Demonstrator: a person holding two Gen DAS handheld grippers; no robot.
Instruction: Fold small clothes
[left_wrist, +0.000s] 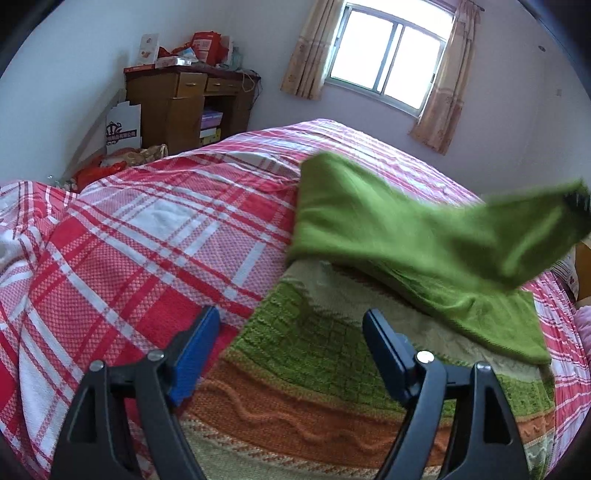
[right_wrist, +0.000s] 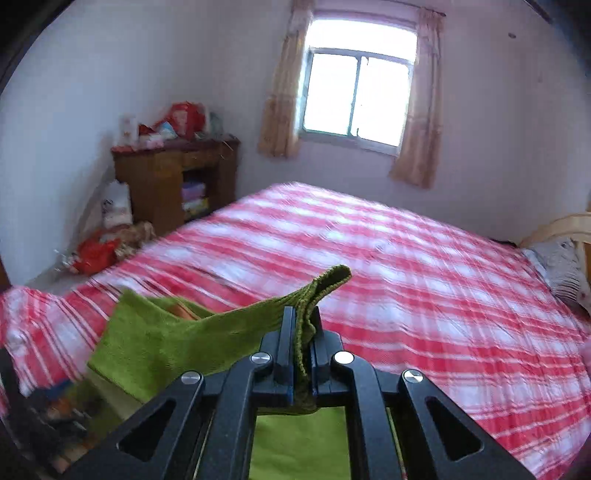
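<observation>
While our right gripper (right_wrist: 303, 325) clamps a bunched edge of the green cloth (left_wrist: 406, 236), we hold that end off the bed (left_wrist: 155, 229), the rest trailing down to the left. Our left gripper (left_wrist: 291, 328) hangs wide with nothing between its pads, over the near knitted garment (left_wrist: 314, 369), which the cloth partly covers on the far right.
</observation>
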